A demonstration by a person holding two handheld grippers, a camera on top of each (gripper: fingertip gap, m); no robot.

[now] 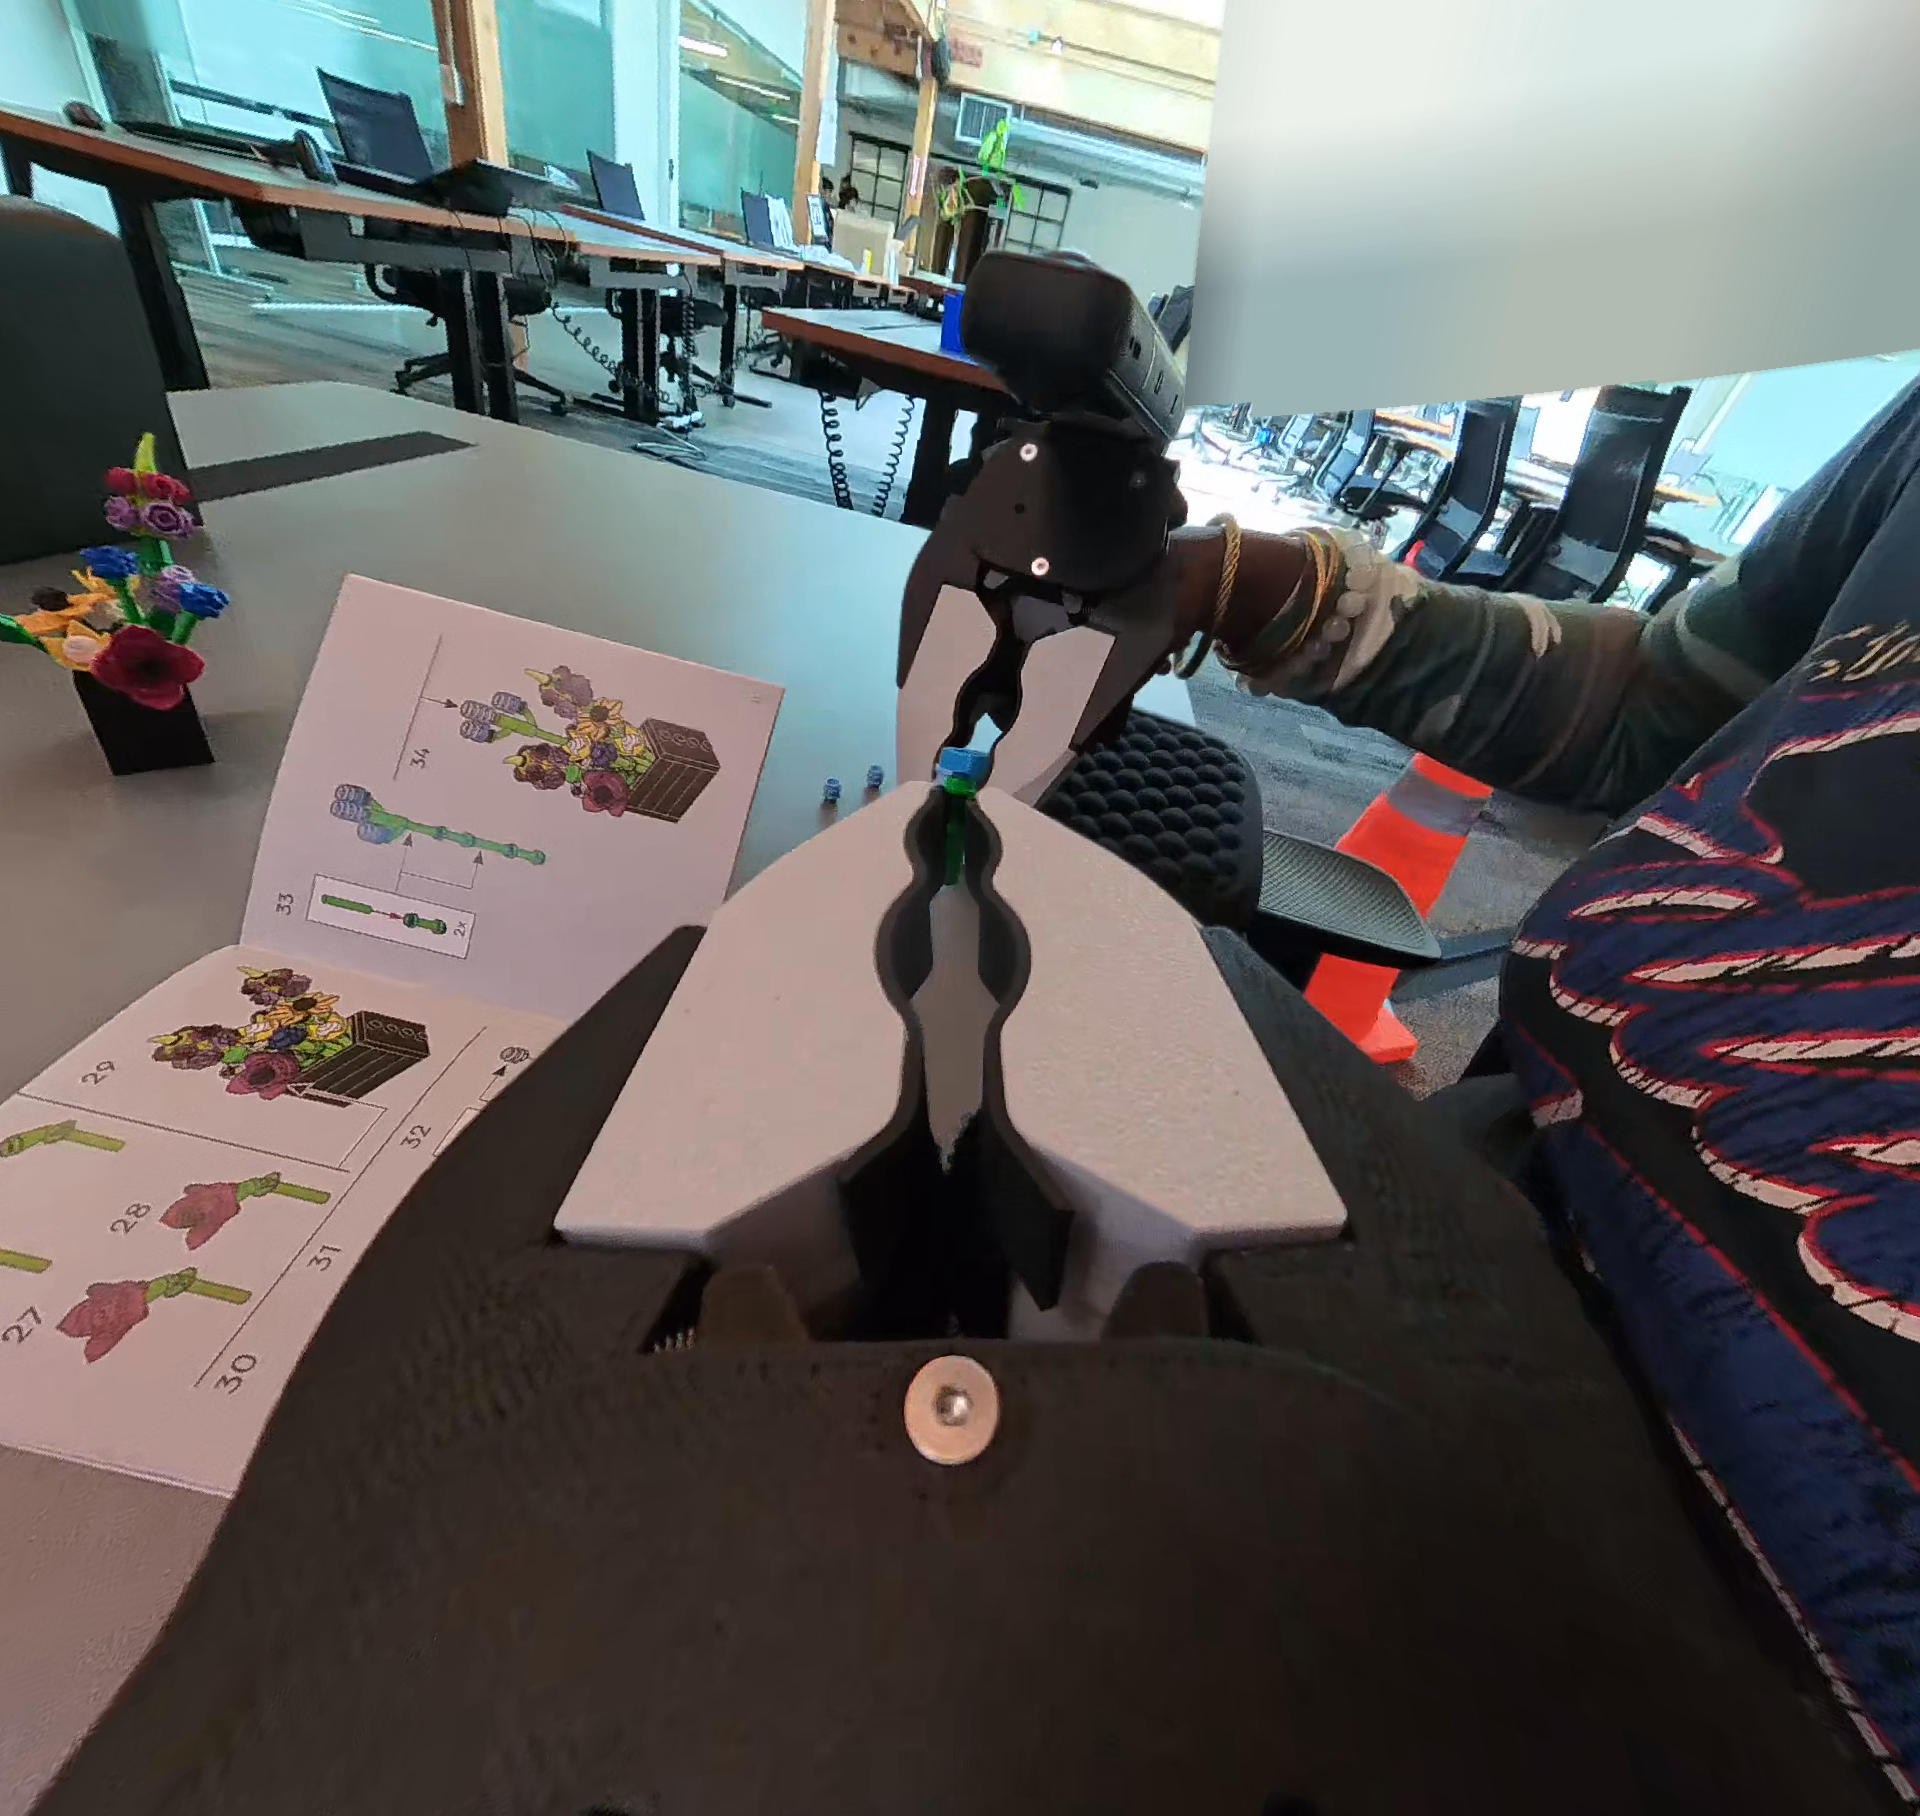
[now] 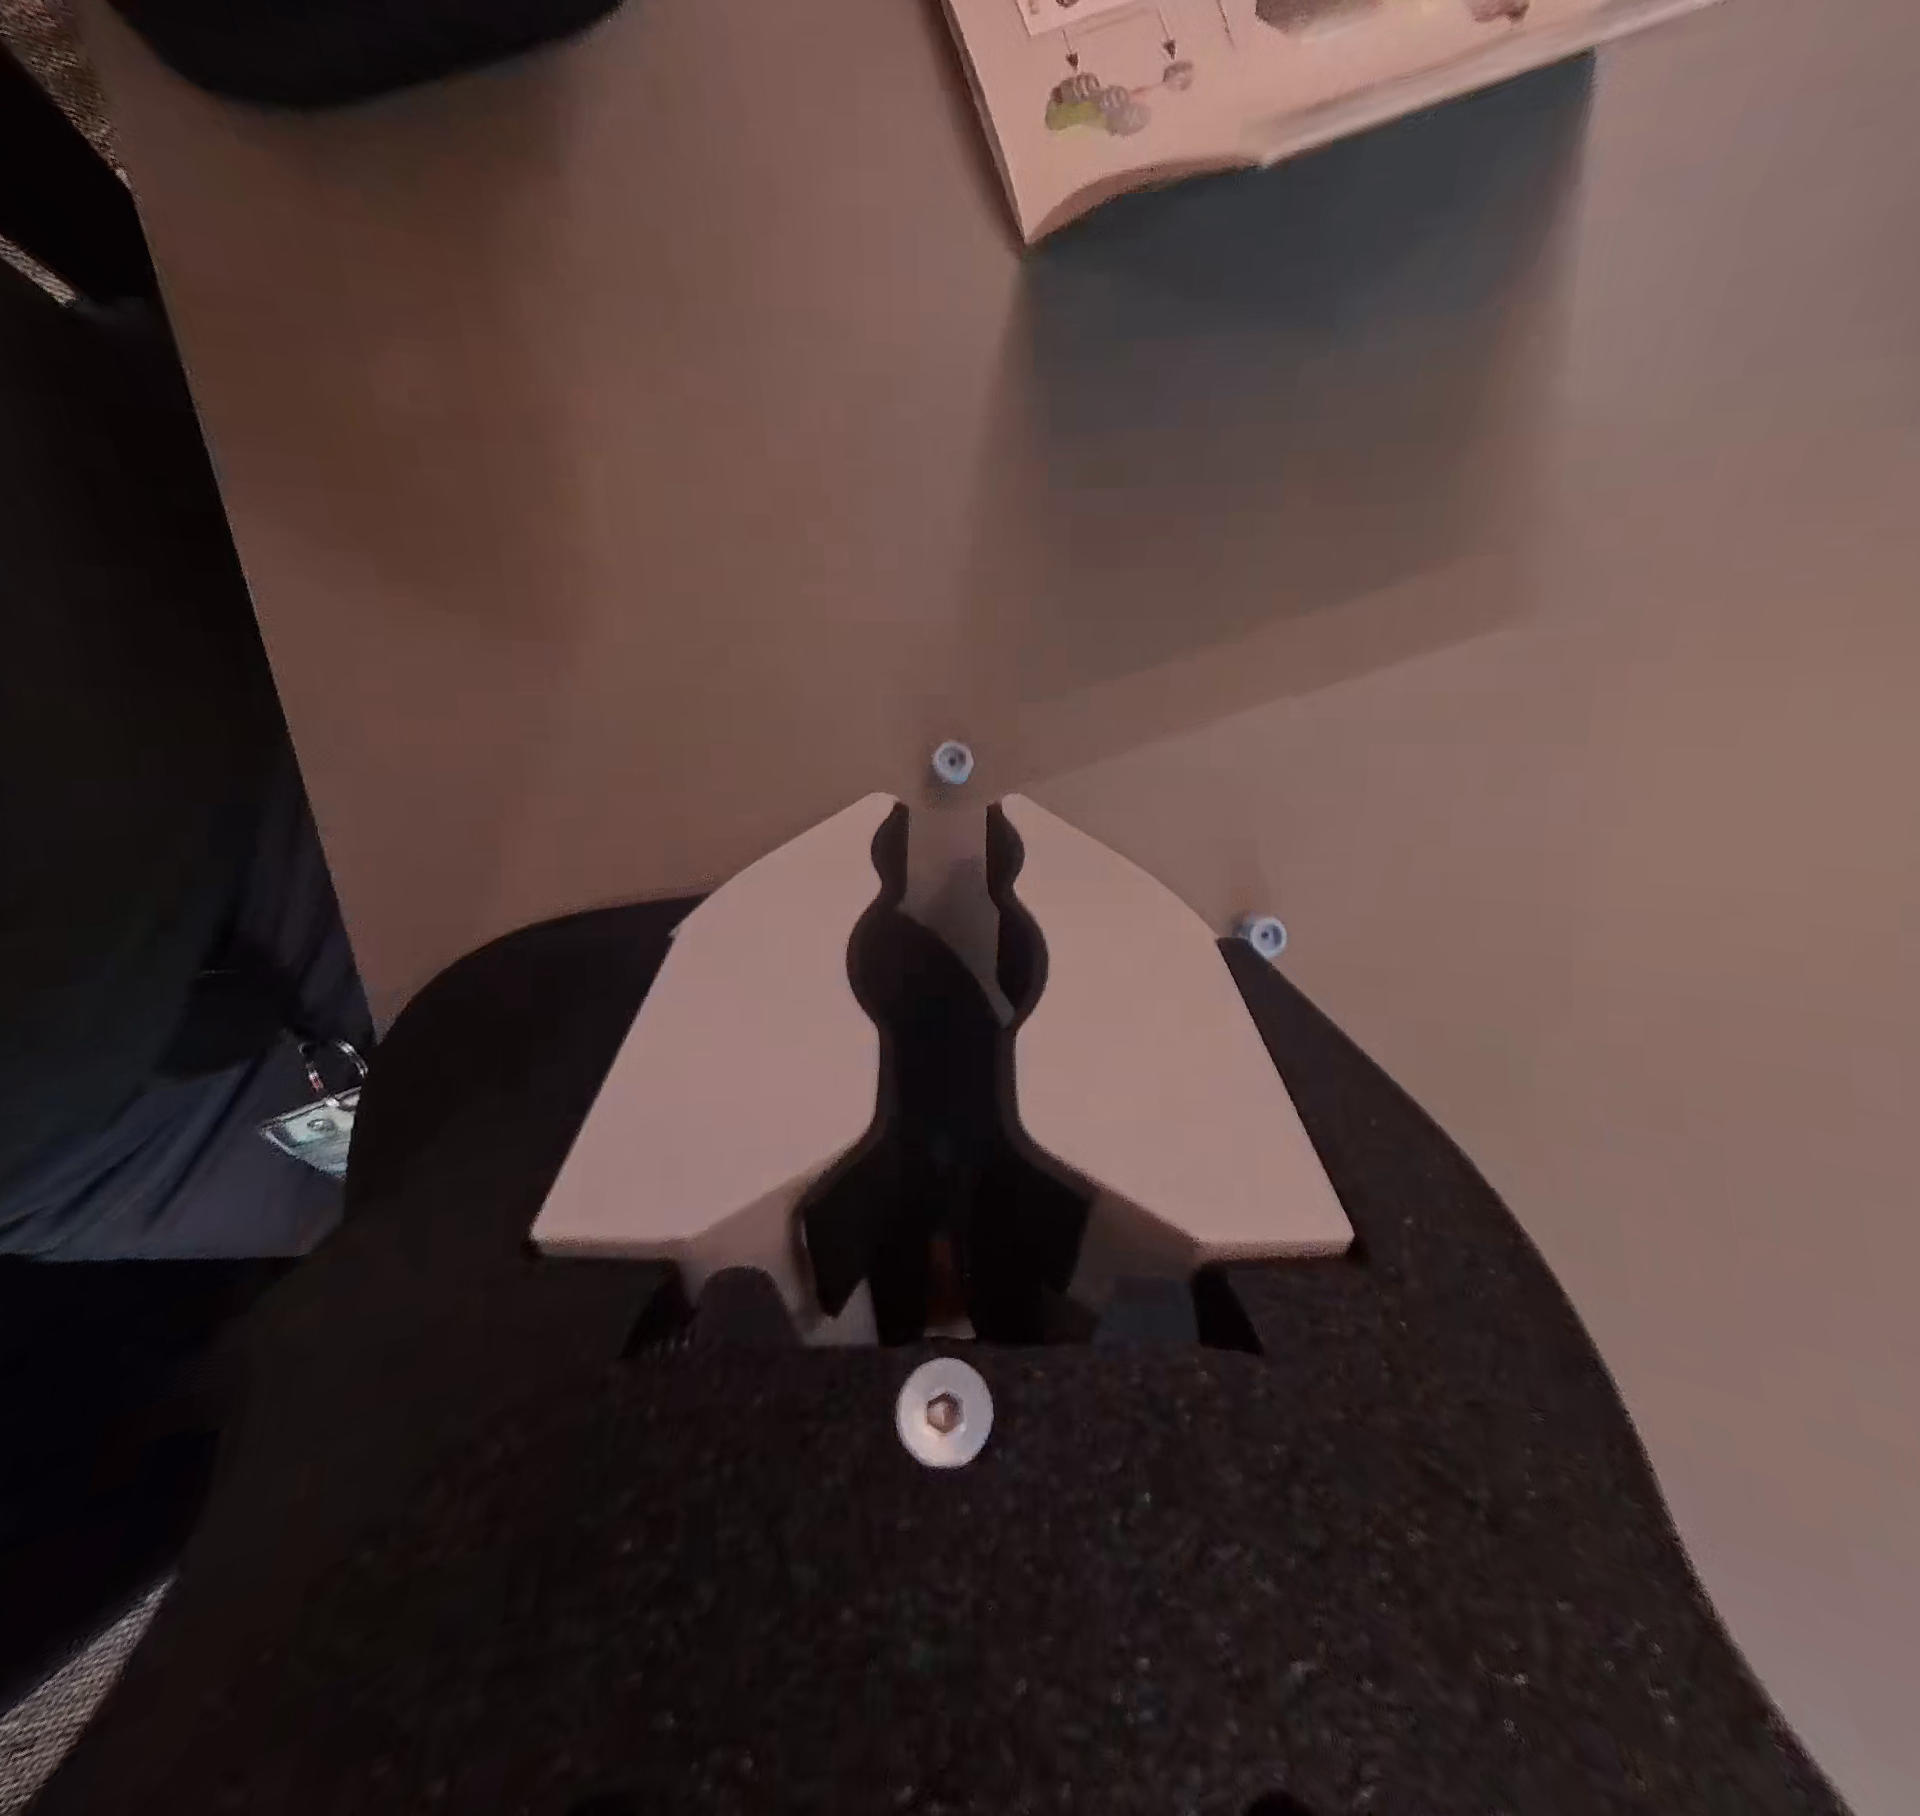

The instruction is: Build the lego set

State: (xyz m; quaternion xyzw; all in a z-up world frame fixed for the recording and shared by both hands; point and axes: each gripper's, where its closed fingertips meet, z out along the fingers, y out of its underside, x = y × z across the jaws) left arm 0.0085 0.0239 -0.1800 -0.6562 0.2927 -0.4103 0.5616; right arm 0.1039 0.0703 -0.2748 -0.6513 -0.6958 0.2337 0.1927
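Note:
My left gripper (image 1: 954, 798) is shut on a thin green stem (image 1: 952, 844), held upright above the table. A small blue piece (image 1: 958, 764) sits on the stem's top. My right gripper (image 1: 977, 732) comes down from above, its tips right at that blue piece; I cannot tell whether they touch it. In the right wrist view the right gripper (image 2: 945, 812) has its jaws a little apart with nothing between them. A light-blue piece (image 2: 952, 761) lies on the grey table (image 2: 623, 416) just beyond its tips, and another (image 2: 1262, 935) lies to the right.
An open instruction booklet (image 1: 499, 779) lies on the table to the left, also seen in the right wrist view (image 2: 1247, 31). A built flower bouquet in a black base (image 1: 125, 613) stands far left. Two loose blue pieces (image 1: 831, 787) lie by the booklet. A black chair (image 1: 1153, 800) and an orange cone (image 1: 1392, 873) stand beyond the table edge. The grippers' ends are close to 15 cm from one another.

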